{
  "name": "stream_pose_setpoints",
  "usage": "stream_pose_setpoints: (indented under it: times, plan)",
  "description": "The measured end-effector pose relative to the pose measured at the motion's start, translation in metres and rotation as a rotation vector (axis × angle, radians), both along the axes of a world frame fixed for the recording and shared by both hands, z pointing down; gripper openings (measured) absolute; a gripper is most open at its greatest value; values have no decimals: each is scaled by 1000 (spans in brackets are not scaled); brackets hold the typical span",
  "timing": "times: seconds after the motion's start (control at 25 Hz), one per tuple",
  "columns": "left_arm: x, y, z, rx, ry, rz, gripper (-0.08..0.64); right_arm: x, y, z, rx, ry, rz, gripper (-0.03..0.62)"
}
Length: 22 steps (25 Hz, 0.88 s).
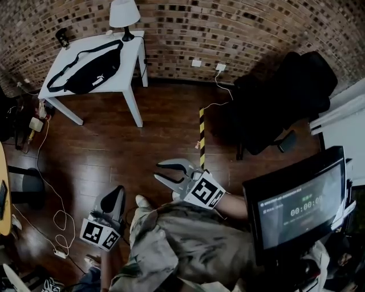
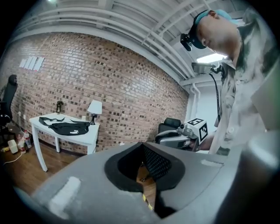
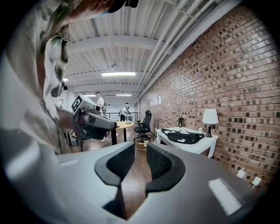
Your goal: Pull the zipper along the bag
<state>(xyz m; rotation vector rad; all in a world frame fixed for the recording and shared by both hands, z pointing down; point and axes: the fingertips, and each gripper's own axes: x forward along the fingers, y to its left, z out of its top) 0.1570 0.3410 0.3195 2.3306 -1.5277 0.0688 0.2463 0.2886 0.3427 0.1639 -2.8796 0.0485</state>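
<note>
Black bag [image 1: 85, 71] sits on the white table [image 1: 132, 54] by the brick wall [image 1: 239, 28], well apart from both claws (neither touches it). Left gripper [image 1: 118, 194]: jaws together, empty. Right gripper [image 1: 165, 171]: jaws partly spread above the wooden floor [image 1: 159, 125], nothing between them.

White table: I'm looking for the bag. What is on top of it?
On the white table a black bag lies across the top and a lamp stands at a wall-side corner. The tabletop under the bag is covered.
</note>
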Motion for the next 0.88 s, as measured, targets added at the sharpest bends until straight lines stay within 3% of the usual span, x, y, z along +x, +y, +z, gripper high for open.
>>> stream_pose_setpoints:
  times: [0.36, 0.88]
  plan:
    - [50, 23, 5, -3, -4, -8, 2, 45, 19, 4, 7, -15, -26, 91]
    - [60, 37, 0, 22, -11, -67, 2, 58, 31, -6, 51, -14, -69, 81]
